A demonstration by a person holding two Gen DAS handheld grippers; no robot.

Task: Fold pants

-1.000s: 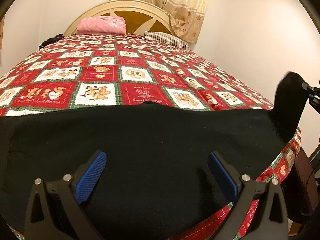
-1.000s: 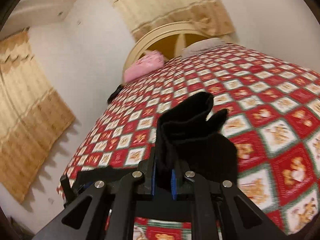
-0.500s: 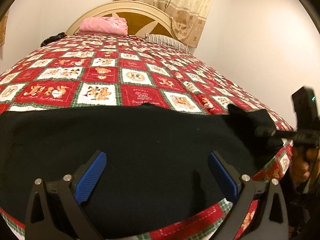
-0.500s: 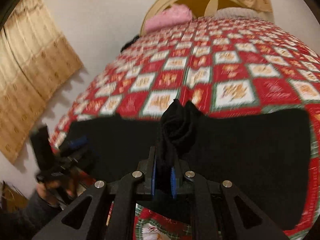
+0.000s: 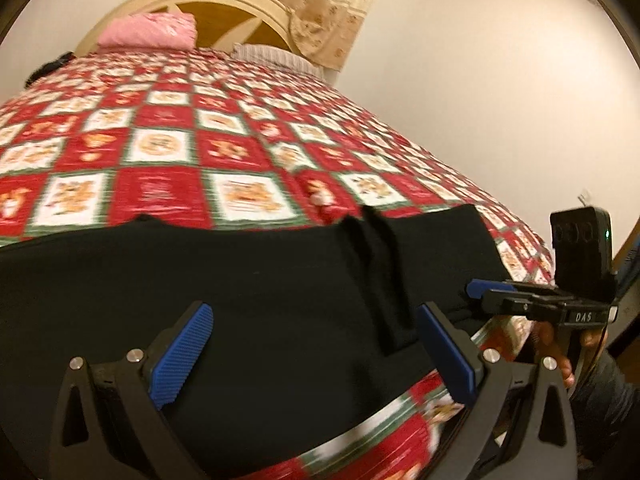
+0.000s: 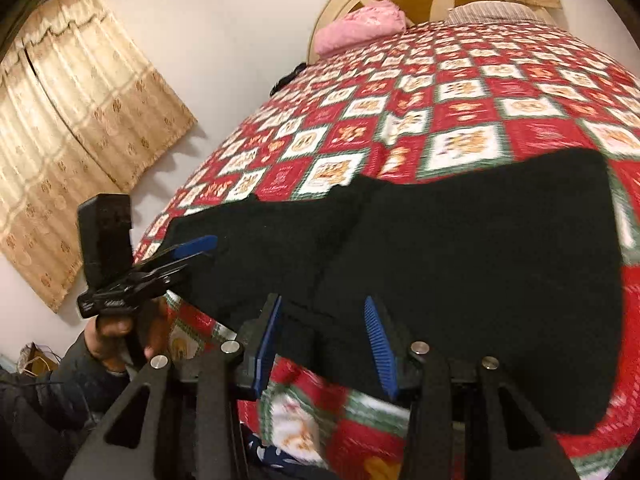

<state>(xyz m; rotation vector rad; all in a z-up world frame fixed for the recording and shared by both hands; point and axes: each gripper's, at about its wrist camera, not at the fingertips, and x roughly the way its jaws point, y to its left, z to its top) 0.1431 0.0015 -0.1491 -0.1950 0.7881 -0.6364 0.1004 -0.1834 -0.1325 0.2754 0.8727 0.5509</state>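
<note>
Black pants (image 5: pixel 248 300) lie flat across the near edge of the bed, with a raised crease (image 5: pixel 380 280) right of the middle. They also show in the right wrist view (image 6: pixel 460 264). My left gripper (image 5: pixel 312 352) is open and empty over the near part of the pants. My right gripper (image 6: pixel 326 344) is open and empty over the pants' near edge. It shows from the side in the left wrist view (image 5: pixel 480 292), and the left gripper shows in the right wrist view (image 6: pixel 192 252).
The bed has a red, white and green patchwork quilt (image 5: pixel 168 152). A pink folded blanket (image 5: pixel 148 32) and a striped pillow (image 5: pixel 276 56) lie by the headboard (image 5: pixel 224 8). Beige curtains (image 6: pixel 72 136) hang on the wall to the left.
My right gripper carried a bunched end of the pants over onto the spread part, then opened and let it go. The left gripper stayed open and shifted slightly.
</note>
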